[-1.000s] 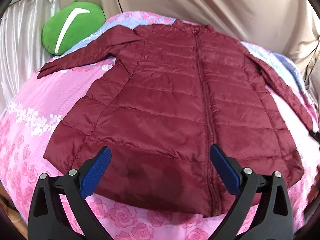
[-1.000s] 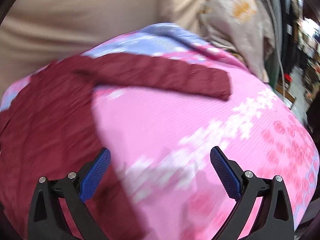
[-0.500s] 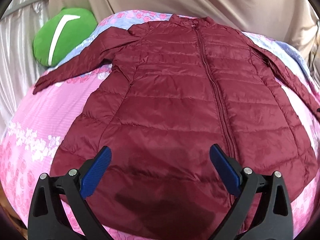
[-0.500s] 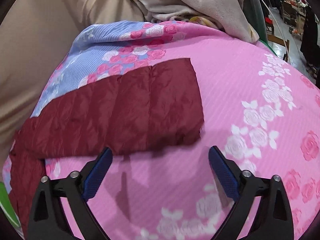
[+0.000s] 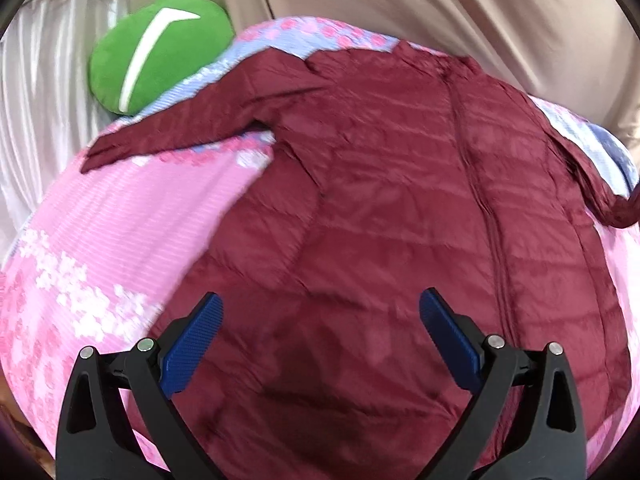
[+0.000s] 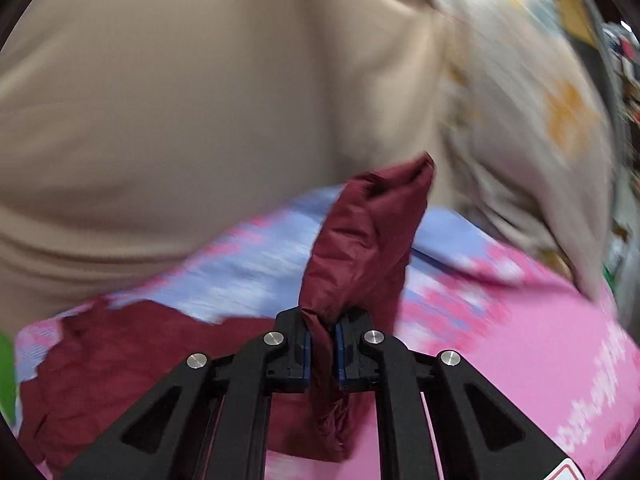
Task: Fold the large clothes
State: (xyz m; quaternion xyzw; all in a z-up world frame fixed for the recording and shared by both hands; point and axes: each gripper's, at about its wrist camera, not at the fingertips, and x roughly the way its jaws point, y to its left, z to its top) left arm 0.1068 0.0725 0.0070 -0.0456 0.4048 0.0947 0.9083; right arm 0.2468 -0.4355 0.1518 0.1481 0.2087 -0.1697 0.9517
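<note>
One maroon quilted jacket (image 5: pixel 400 240) lies front-up on the pink floral bed cover (image 5: pixel 120 232), filling the centre and right of the left wrist view, its zip running down the middle. One sleeve (image 5: pixel 180 132) stretches toward the upper left, beside one green cushion (image 5: pixel 156 52). The left tool (image 5: pixel 320 320) hangs released, its two blue pads spread over the hem. The right tool (image 6: pixel 321 344) is clenched on the other sleeve (image 6: pixel 360 248), lifted at centre frame.
</note>
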